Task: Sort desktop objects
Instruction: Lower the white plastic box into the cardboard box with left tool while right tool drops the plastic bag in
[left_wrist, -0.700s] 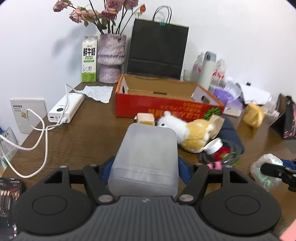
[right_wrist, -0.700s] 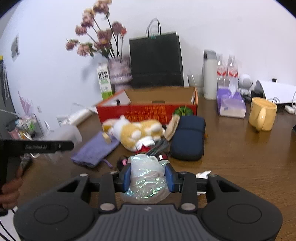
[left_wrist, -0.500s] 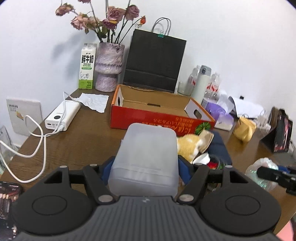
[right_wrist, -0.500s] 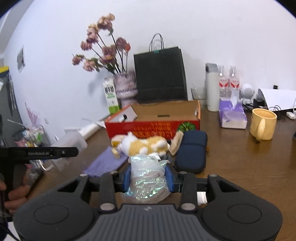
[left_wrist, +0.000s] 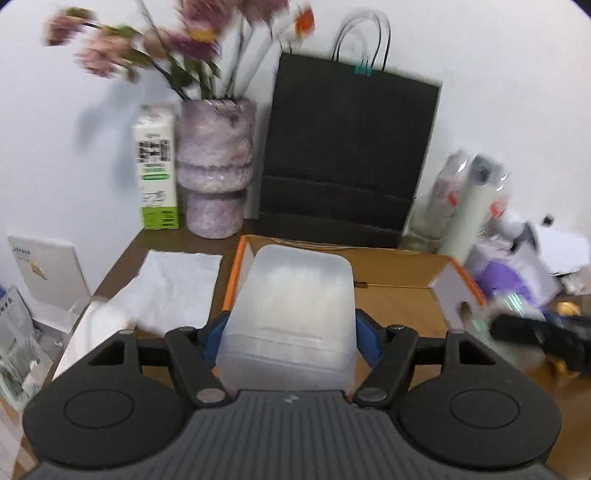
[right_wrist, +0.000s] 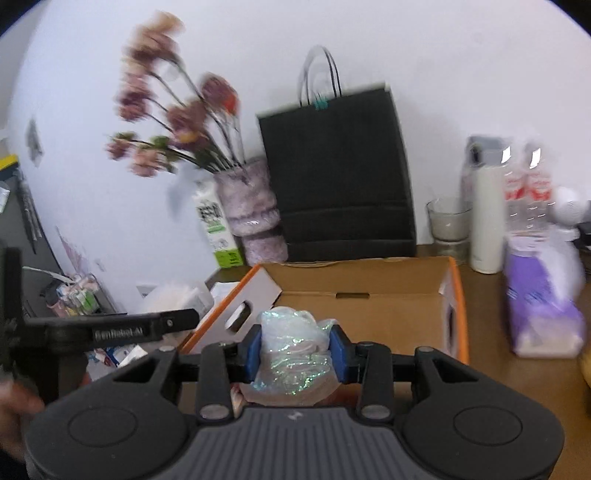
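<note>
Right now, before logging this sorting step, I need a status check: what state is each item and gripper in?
left gripper: shut on the frosted plastic container, held above the box's left end.
right gripper: shut on the crinkly plastic bag.
cardboard box: open on top; visible floor bare.
black paper bag: upright behind the box.
milk carton: upright.
vase: upright, holding flowers.

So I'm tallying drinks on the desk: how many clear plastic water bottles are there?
2, side by side at the back right by the wall: one bottle next to the white flask, the other bottle just right of it. Blur could hide more.
</note>
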